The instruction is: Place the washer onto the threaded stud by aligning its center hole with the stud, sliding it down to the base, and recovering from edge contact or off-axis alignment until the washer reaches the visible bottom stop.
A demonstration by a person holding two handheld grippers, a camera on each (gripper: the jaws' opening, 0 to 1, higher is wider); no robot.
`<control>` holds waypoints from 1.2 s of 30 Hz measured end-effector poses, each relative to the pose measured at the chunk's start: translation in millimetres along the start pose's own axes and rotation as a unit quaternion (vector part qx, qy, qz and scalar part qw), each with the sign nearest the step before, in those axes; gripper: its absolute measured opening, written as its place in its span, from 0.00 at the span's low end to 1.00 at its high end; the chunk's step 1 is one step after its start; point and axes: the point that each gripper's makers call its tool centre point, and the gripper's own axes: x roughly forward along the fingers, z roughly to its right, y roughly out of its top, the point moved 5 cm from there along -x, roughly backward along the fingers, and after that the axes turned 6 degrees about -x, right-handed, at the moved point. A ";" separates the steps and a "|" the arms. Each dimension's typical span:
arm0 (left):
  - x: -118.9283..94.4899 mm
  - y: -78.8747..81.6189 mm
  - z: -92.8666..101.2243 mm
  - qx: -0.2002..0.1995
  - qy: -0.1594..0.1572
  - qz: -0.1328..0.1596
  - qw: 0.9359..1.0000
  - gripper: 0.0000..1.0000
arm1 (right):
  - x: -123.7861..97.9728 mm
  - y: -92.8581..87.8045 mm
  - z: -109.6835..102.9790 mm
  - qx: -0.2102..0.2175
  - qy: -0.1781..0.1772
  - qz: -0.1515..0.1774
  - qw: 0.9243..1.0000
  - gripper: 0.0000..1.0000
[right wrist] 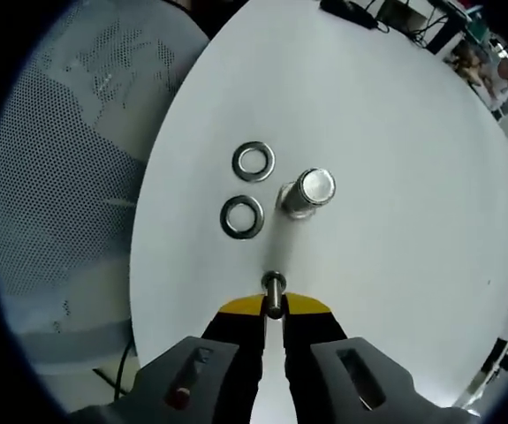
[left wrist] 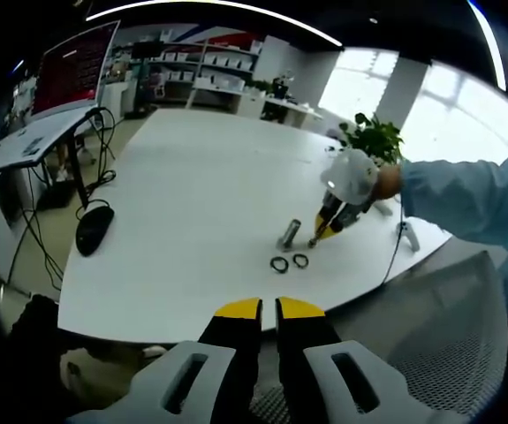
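Two metal washers (right wrist: pixel 254 162) (right wrist: pixel 242 216) lie flat on the white table (right wrist: pixel 395 132), side by side. Just beside them a thick metal cylinder (right wrist: pixel 311 190) stands upright on a small base. My right gripper (right wrist: pixel 274 306) is shut on a thin metal bolt (right wrist: pixel 274 285) that sticks up between its yellow tips, just short of the washers. In the left gripper view a gloved hand holds the right gripper (left wrist: pixel 317 237) low beside the cylinder (left wrist: pixel 289 234), with the washers (left wrist: pixel 278 264) (left wrist: pixel 300 261) in front. My left gripper (left wrist: pixel 269 309) hangs off the table's near edge, jaws together with nothing between them.
A grey mesh chair (right wrist: pixel 77 132) stands by the table edge near the washers. A black mouse (left wrist: pixel 94 225) and its cable lie at the table's left end. A potted plant (left wrist: pixel 373 137) sits behind the gloved hand. A desk with a monitor (left wrist: pixel 77 66) stands far left.
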 end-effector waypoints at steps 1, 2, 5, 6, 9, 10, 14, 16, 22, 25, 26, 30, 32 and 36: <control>0.0 -0.1 0.0 0.000 0.000 0.000 1.000 0.03 | 0.9 0.0 -0.3 0.002 0.000 0.000 1.000 0.09; 0.0 -0.1 0.0 0.000 0.000 -0.001 1.000 0.03 | 1.7 0.0 -0.6 0.003 0.000 0.000 1.000 0.09; 0.0 -0.3 -0.2 0.001 0.000 -0.002 1.000 0.03 | 6.1 1.1 0.7 0.004 0.002 0.001 1.000 0.09; 0.0 -0.3 -0.2 0.001 0.000 -0.002 1.000 0.03 | 7.4 1.1 0.9 0.005 0.003 0.000 1.000 0.09; 0.1 -0.2 -0.5 0.001 0.000 -0.002 1.000 0.03 | 11.6 1.9 1.0 0.006 0.005 -0.001 1.000 0.09; 0.2 -0.3 -0.7 0.001 0.000 -0.002 1.000 0.03 | 13.1 2.0 1.1 0.004 0.004 -0.003 1.000 0.09; 0.2 -0.1 -0.7 0.000 0.000 -0.002 1.000 0.03 | 12.4 3.4 2.4 0.005 0.002 -0.001 1.000 0.09; 0.2 -0.1 -0.7 0.000 0.000 -0.001 1.000 0.03 | 11.9 3.0 2.4 0.008 0.005 -0.001 1.000 0.09; 0.1 0.0 -0.4 0.000 0.000 -0.001 1.000 0.03 | 8.1 1.8 3.4 0.018 -0.009 0.005 1.000 0.18; 0.1 0.3 -0.1 0.001 -0.001 0.000 1.000 0.03 | 2.1 -0.4 3.0 0.031 -0.013 0.020 0.999 0.18; 0.1 0.3 0.0 0.001 -0.002 0.001 1.000 0.03 | 0.0 -2.1 3.4 0.035 -0.016 0.022 0.999 0.18; 0.2 0.3 -0.2 0.001 -0.002 0.001 1.000 0.03 | -7.9 -11.7 5.0 0.056 -0.026 0.034 0.997 0.18; 0.1 0.5 -0.1 0.002 -0.002 0.002 1.000 0.03 | -11.1 -19.1 2.6 0.073 -0.029 0.043 0.996 0.18; 0.0 0.5 0.1 0.002 -0.002 0.002 1.000 0.03 | -11.7 -33.0 -4.9 0.097 -0.033 0.046 0.994 0.18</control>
